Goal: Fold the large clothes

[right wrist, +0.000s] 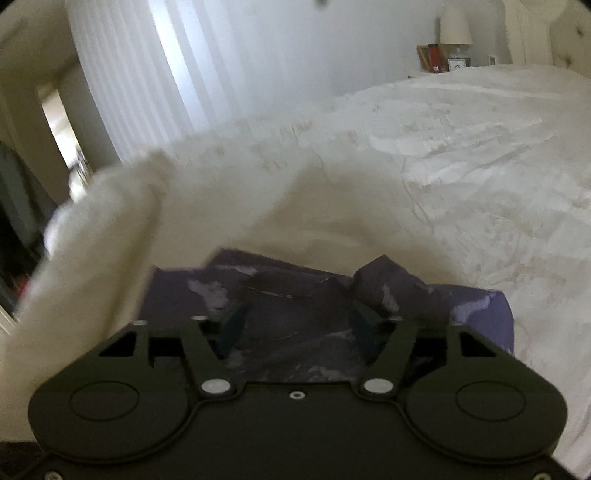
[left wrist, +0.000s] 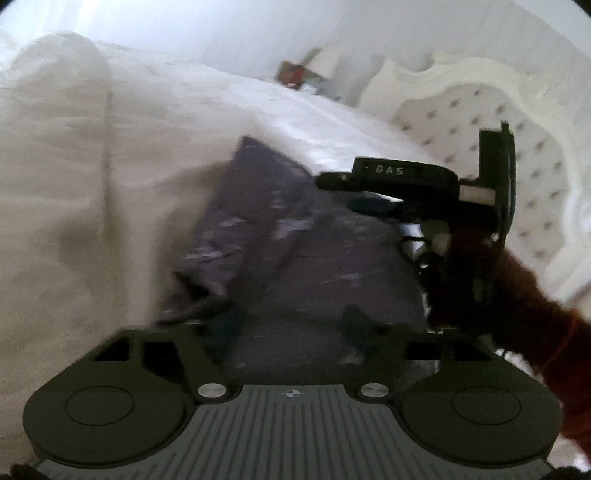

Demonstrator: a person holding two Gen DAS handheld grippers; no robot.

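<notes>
Dark purple patterned garment (right wrist: 295, 325) is lying crumpled on the white bedspread (right wrist: 461, 177), filling the gap between both grippers' spread fingers; left gripper (left wrist: 291, 325) and right gripper (right wrist: 295, 321) are seemingly released, though blur obscures contact.

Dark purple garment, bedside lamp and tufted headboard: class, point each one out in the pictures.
Dark purple garment (right wrist: 295, 332), right wrist view, on its middle between the fingers.
Bedside lamp (right wrist: 455, 25), right wrist view, on its shade.
Tufted headboard (left wrist: 476, 110), left wrist view, on the buttoned panel.

Dark purple garment (right wrist: 295, 325) with pale streaks lies on a white bedspread (right wrist: 461, 166).
</notes>
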